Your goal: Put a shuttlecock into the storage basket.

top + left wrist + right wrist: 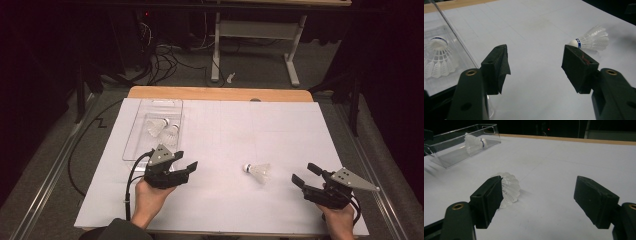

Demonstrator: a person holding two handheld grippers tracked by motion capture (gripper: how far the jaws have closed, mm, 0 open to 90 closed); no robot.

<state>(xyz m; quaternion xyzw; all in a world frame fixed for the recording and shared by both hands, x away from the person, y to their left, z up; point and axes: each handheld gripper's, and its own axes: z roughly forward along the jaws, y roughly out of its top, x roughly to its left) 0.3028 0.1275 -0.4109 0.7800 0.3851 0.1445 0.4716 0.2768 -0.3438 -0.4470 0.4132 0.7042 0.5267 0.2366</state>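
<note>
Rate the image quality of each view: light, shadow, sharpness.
High view: the white table sheet is lit, the room around it is near black, and the picture is soft. Left gripper view: the jaws are sharp; the loose shuttlecock casts a faint shadow. Right gripper view: dim, and the clear tray shows slight glare.

Between the left gripper (186, 169)'s spread jaws lies bare white table (534, 42), an open lane. Beyond the right-hand jaw tip lies a shuttlecock (591, 38). Just outside the left-hand jaw, the clear tray (451, 40)'s wall blocks that side.
</note>
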